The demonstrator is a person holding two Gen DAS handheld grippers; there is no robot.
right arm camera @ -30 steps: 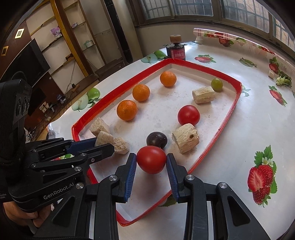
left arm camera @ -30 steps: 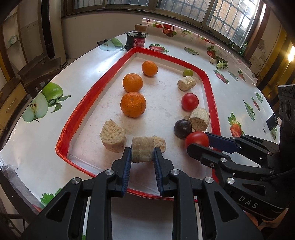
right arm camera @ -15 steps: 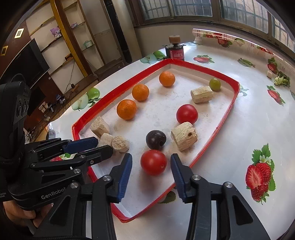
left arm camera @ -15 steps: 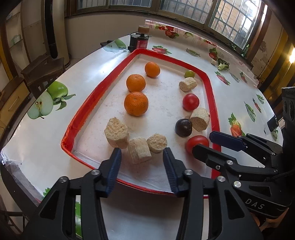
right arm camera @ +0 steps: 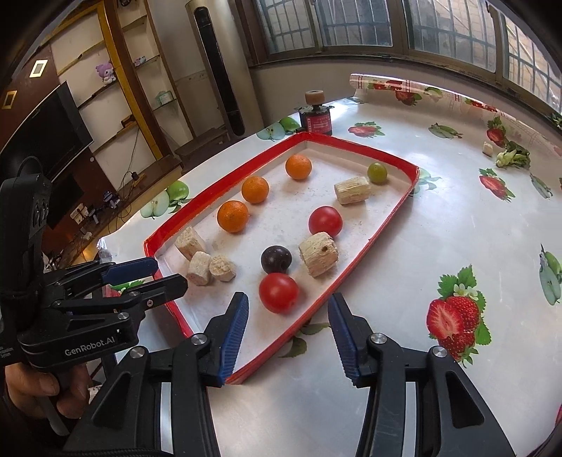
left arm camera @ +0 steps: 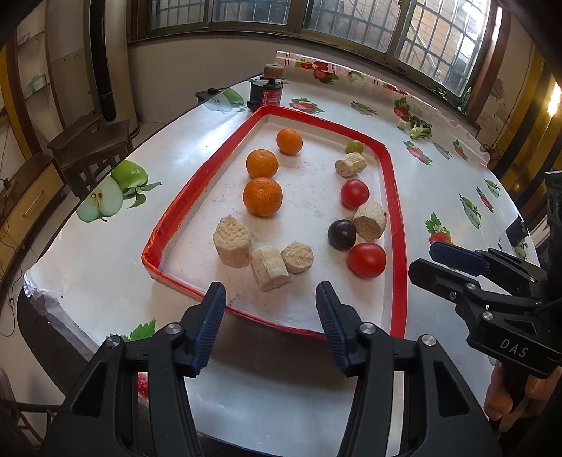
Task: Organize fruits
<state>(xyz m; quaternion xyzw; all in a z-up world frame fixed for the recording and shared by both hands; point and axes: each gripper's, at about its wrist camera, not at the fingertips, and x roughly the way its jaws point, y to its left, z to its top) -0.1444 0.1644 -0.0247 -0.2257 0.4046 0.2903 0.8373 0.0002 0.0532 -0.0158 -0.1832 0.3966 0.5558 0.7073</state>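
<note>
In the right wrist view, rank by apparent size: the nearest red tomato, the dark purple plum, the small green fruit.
1. Nearest red tomato, largest.
2. Dark purple plum.
3. Small green fruit, smallest, though it sits farthest from the camera, so its true size is less certain.

- Daylight comes through the windows (left arm camera: 351, 21) behind my table (right arm camera: 439, 246), bright and even.
- The glossy tablecloth shows pale glare.
- Fruit throws only soft, short shadows.
- Fisheye bending curves my view's edges; the corners go black.
- Focus is sharp throughout.
</note>
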